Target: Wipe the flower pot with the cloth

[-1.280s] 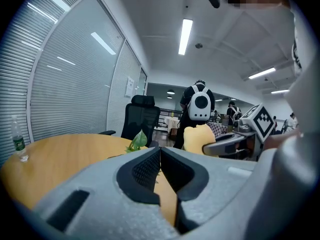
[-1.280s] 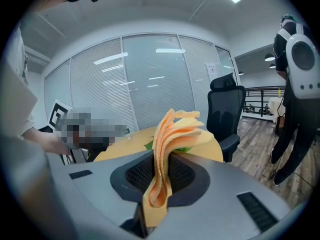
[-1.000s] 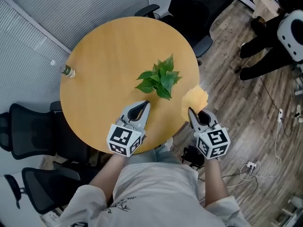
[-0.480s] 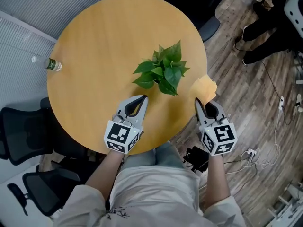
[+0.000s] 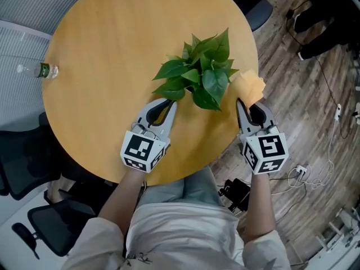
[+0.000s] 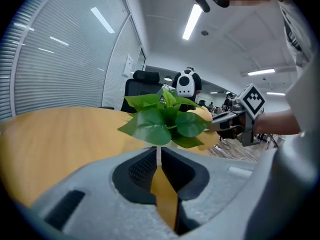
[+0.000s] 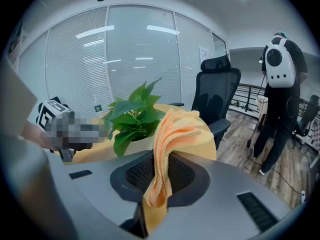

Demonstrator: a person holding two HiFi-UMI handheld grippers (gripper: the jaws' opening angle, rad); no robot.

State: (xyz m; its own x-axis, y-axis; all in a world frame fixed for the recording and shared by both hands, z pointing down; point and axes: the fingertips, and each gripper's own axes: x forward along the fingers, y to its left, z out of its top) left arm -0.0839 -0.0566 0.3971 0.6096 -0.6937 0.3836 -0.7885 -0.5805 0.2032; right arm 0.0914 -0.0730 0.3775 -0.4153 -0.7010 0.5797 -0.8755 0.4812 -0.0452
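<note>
Both grippers flanked the flower pot (image 7: 139,145): the right gripper (image 5: 243,103), clamped on the cloth (image 5: 249,86), had it just to its left, while the left gripper (image 5: 167,104) was closed on nothing.

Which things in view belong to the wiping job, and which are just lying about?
In the job: potted plant, orange cloth, right gripper holding it, left gripper shut, empty.
Lying about: plastic bottle at the table edge, office chair, floor cables.
</note>
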